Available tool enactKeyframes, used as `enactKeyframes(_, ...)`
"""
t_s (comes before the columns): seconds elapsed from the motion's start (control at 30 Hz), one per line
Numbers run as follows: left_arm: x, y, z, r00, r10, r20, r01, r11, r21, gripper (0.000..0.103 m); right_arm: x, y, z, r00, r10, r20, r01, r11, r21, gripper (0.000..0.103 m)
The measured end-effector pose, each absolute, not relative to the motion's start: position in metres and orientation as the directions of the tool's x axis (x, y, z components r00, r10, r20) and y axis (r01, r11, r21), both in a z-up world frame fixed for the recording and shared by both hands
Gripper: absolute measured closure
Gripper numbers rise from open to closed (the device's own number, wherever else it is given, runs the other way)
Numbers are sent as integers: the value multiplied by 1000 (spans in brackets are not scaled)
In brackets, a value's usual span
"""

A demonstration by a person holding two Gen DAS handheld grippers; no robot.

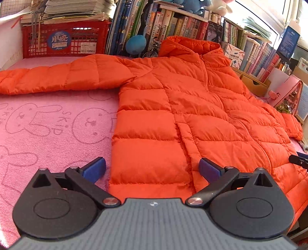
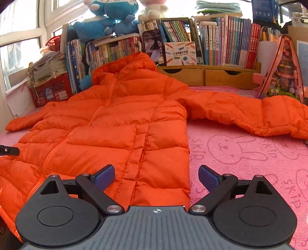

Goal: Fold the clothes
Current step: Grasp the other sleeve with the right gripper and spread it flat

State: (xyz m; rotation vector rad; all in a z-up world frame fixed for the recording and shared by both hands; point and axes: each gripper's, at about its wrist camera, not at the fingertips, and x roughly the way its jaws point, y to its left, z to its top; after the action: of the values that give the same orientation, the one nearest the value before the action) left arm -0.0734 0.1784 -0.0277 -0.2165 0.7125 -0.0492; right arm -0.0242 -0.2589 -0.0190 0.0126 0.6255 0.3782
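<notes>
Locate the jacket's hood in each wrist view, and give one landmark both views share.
Left wrist: the orange puffer jacket's hood lies upper centre-right, against the books.
Right wrist: the hood lies upper centre-left, below the blue plush toy.
Shared landmark: the red plastic crate, upper left in the left view, and at the left edge in the right view.

This is a home, most likely a child's bedroom or study corner. Rows of books (image 2: 236,40) stand packed along the back, some on a wooden shelf with drawers (image 2: 209,77), and plush toys (image 2: 113,15) (a blue one and a white one) sit on top of them. A red crate (image 1: 63,42) holds stacked papers, and a pink bag (image 2: 284,71) with cartoon prints stands at the side. The surface is covered with a pink towel (image 2: 240,153) patterned with rabbits. Daylight comes through a window (image 2: 19,34) beside the books.
</notes>
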Motion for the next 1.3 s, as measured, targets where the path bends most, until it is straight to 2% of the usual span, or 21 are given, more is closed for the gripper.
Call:
enactKeyframes(0.07, -74, 175, -28, 758, -131, -639, -9, 977, -211, 1, -25, -254, -25, 729, 370, -575, -353, 924, 148, 10)
enactKeyframes(0.17, -72, 180, -27, 766, -134, -629, -28, 970, -241, 10, -27, -249, -29, 723, 385, -574, -360, 919, 162, 9)
enactKeyframes(0.27, -71, 190, -25, 763, -142, -630, -60, 956, -288, 38, -27, -249, -30, 717, 398, -572, -362, 914, 181, 12)
enactKeyframes(0.33, -71, 194, -23, 762, -158, -629, -73, 942, -326, 68, -25, -250, -30, 700, 416, -581, -365, 907, 209, 23)
enactKeyframes(0.37, -72, 196, -23, 762, -170, -625, -76, 934, -348, 75, -24, -250, -29, 692, 423, -585, -367, 904, 220, 36)
enactKeyframes(0.4, -75, 195, -21, 773, -174, -610, -79, 928, -364, 85, -22, -250, -27, 677, 438, -592, -369, 897, 241, 52)
enactKeyframes(0.43, -79, 195, -19, 784, -174, -595, -81, 922, -378, 91, -21, -252, -25, 650, 463, -602, -362, 886, 290, 58)
enactKeyframes(0.47, -83, 193, -15, 796, -154, -585, -85, 929, -360, 93, -19, -253, -23, 624, 488, -610, -353, 873, 337, 67)
enactKeyframes(0.5, -87, 190, -10, 808, -134, -574, -88, 936, -342, 94, -18, -253, -21, 607, 504, -614, -352, 864, 361, 72)
enactKeyframes(0.57, -97, 187, -1, 821, -118, -559, -81, 944, -318, 95, -22, -254, -16, 573, 531, -625, -362, 848, 388, 75)
enactKeyframes(0.7, -120, 185, 11, 828, -118, -549, -64, 951, -301, 95, -42, -257, -3, 561, 540, -627, -405, 840, 360, 77)
enactKeyframes(0.8, -131, 189, 5, 800, -125, -587, -70, 952, -298, 93, -60, -266, 2, 563, 504, -655, -408, 858, 310, 77)
enactKeyframes(0.87, -136, 193, -3, 776, -112, -621, -95, 952, -291, 90, -68, -271, 1, 562, 464, -685, -398, 878, 267, 77)
enactKeyframes(0.93, -139, 204, -5, 765, -81, -639, -139, 948, -285, 82, -72, -275, -3, 558, 429, -711, -387, 892, 235, 77)
enactKeyframes(1.0, -143, 222, 1, 766, -58, -640, -182, 936, -302, 78, -75, -280, -1, 557, 409, -723, -379, 900, 216, 73)
enactKeyframes(1.07, -145, 239, 11, 771, -45, -635, -200, 930, -308, 79, -75, -284, 8, 582, 374, -722, -370, 913, 175, 65)
enactKeyframes(1.2, -132, 238, 42, 820, 70, -568, -182, 973, -143, 81, -65, -287, 38, 692, 299, -657, -333, 940, 78, 44)
enactKeyframes(1.3, -98, 210, 63, 879, 47, -475, -89, 994, -67, 80, -37, -264, 61, 771, 295, -564, -351, 936, 10, 39)
